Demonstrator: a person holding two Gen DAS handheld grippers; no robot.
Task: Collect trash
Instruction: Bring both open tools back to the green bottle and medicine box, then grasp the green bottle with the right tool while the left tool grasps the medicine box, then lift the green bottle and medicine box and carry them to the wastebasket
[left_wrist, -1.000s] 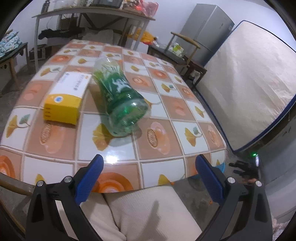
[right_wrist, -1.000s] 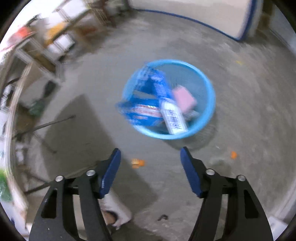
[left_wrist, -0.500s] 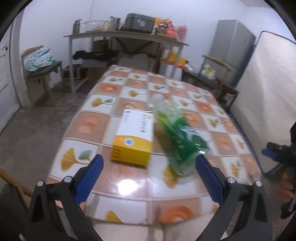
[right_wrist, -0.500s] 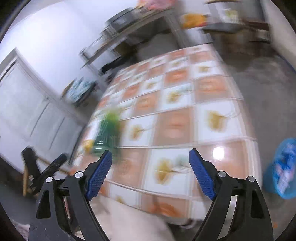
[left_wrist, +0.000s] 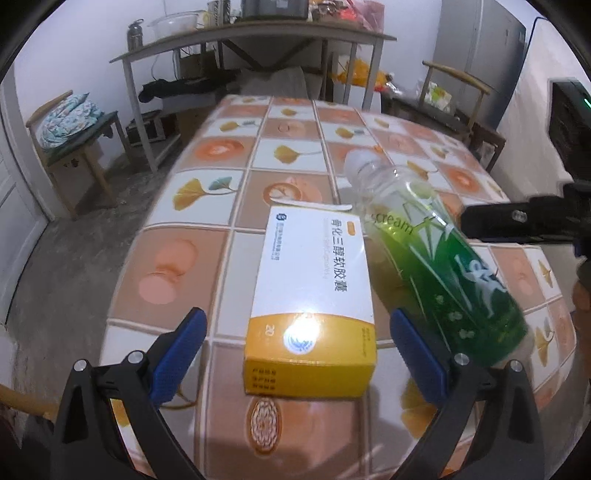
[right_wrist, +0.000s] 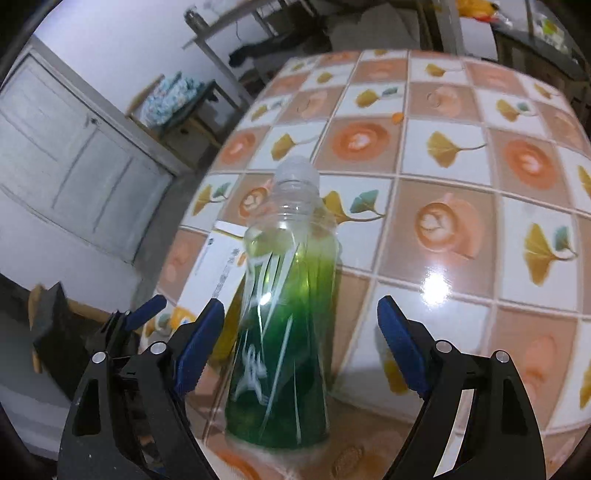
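A white and yellow medicine box (left_wrist: 314, 291) lies flat on the tiled table (left_wrist: 184, 258), with a green plastic bottle (left_wrist: 439, 258) lying on its side right of it. My left gripper (left_wrist: 295, 354) is open, its fingers either side of the box's near end, not touching. In the right wrist view the bottle (right_wrist: 284, 314) lies lengthwise, cap end away, with the box (right_wrist: 218, 266) partly hidden behind it. My right gripper (right_wrist: 299, 350) is open, its fingers flanking the bottle's base. The left gripper (right_wrist: 162, 317) shows at the left there.
The table's near edge runs just under both grippers. A chair with a patterned cushion (left_wrist: 70, 114) stands left of the table, a metal shelf table (left_wrist: 251, 33) behind it, a wooden chair (left_wrist: 454, 85) at the back right. A white door (right_wrist: 70, 147) is at the left.
My right gripper swung from above the blue floor basket up to the table and now flanks the bottle. My left gripper moved left and closer, from facing the bottle to flanking the box.
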